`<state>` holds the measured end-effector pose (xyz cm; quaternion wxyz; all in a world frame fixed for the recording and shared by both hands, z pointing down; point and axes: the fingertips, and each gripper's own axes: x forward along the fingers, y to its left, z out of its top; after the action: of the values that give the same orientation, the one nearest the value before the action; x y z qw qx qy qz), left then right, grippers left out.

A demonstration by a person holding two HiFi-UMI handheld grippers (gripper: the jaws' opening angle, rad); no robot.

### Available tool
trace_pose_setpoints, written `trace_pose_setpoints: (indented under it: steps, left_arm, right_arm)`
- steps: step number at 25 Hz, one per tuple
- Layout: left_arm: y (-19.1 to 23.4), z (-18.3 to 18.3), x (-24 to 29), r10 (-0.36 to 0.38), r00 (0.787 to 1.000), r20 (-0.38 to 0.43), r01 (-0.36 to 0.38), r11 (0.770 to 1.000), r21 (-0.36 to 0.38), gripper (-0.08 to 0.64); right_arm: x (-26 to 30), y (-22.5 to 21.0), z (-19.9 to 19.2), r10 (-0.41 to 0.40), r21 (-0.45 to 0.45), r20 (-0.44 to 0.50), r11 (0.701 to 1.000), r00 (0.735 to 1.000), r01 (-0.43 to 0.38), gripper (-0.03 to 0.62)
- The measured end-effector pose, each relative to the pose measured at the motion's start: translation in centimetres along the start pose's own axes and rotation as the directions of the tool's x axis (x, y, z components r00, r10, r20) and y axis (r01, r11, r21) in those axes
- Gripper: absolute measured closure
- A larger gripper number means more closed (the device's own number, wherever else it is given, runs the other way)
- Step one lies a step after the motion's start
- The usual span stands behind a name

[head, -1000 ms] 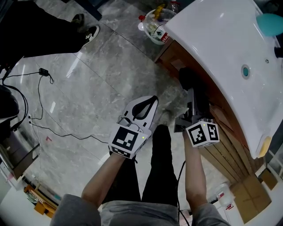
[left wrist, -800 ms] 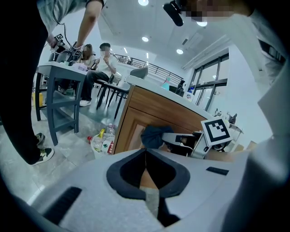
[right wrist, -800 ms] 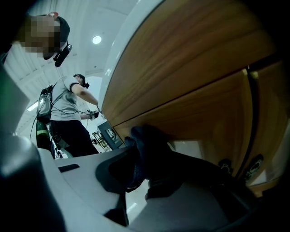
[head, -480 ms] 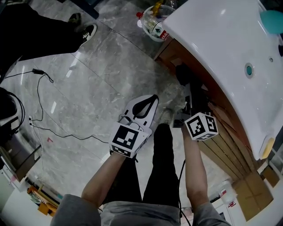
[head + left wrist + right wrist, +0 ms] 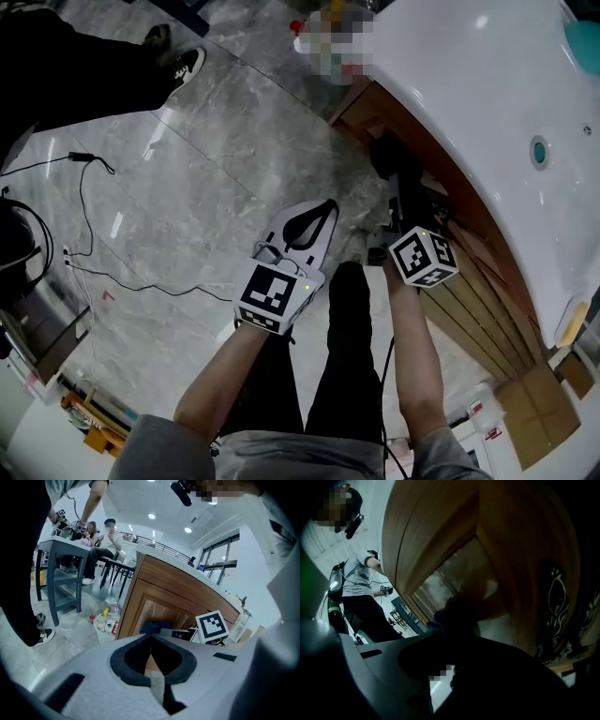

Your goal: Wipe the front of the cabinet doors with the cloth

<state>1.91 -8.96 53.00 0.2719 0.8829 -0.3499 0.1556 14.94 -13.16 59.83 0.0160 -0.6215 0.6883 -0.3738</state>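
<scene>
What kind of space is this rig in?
Likely an open hall or lab with a bathroom vanity set up, not a home bathroom: white basin top over a wooden cabinet, loose cable on the grey tiled floor, people seated at a table behind.

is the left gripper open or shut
Shut: on the left gripper the jaws meet at their tips, with nothing between them.

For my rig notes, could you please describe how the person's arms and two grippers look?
The left gripper is white with black-lined jaws; the right gripper looks dark in shadow. Each carries a cube with black-and-white square markers. Grey short sleeves; a black cable runs beside the right arm.
</scene>
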Motion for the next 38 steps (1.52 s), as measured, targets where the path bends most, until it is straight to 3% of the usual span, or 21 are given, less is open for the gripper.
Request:
trace_pose_setpoints:
  steps: [25, 30, 38]
  left_arm:
    - [2.3, -2.6, 0.6, 0.051, 0.998, -0.032, -0.052, 0.998, -0.028, 0.549]
    - [2.5, -2.8, 0.3, 0.061, 0.998, -0.035, -0.062, 0.998, -0.027, 0.551]
    - [1.8, -2.9, 0.1, 0.057, 0.998, -0.024, -0.057, 0.998, -0.04, 0.549]
  right_arm:
    - [3.3, -5.6, -7.7, -0.076, -0.037, -0.148, 0.997, 0.986, 0.071, 0.535]
    - [3.4, -5.8, -8.3, -0.064, 0.021, -0.167, 0.997, 0.984, 0.068, 0.535]
    - [1.6, -4.2, -8.2, -0.002, -0.005, -0.171, 1.0, 0.985, 0.001, 0.535]
